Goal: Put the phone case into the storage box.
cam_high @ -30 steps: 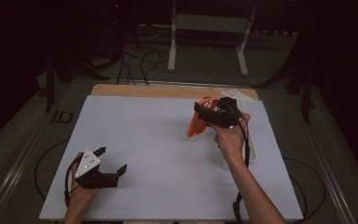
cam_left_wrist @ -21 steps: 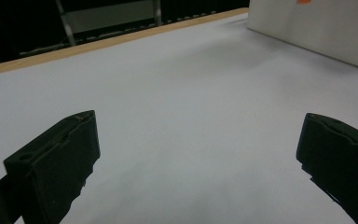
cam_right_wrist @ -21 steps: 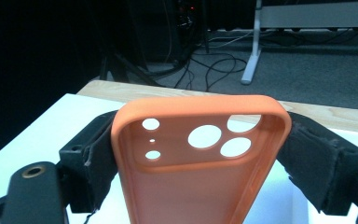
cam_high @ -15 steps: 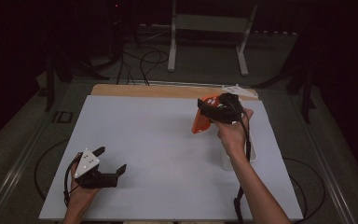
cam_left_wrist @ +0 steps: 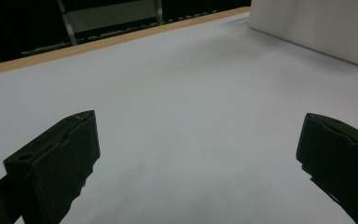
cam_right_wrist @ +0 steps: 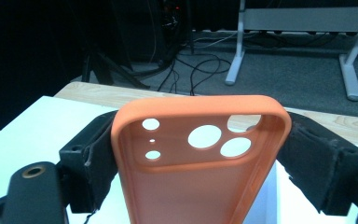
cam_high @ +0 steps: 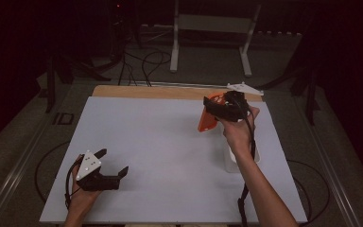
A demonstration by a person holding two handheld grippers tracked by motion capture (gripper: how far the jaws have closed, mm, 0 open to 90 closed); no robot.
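So the right gripper (cam_high: 216, 111) has an orange phone case (cam_right_wrist: 200, 163) clamped across its width, one jaw pressed on each long side, and it's holding the thing up in the air over the far right part of the white table (cam_high: 170, 142). From the right gripper view you look straight into the inside of the case, camera cutouts at the top, so it's empty, no phone in it. The left gripper (cam_high: 114, 163) sits low at the near left corner of the table with its jaws spread wide and nothing between them, just bare white surface ahead in the left gripper view. There's a white box-looking thing (cam_left_wrist: 317, 28) off at the far right in that view, and I can make out something pale on the table under the person's right forearm (cam_high: 241, 158) in the high view, can't tell what it is. My read on progress: the pick-up is done, the case is lifted and secure. What's left looks like carrying it somewhere and setting it down, or passing it to the idle left gripper, which hasn't got involved yet. I'd call it maybe halfway.
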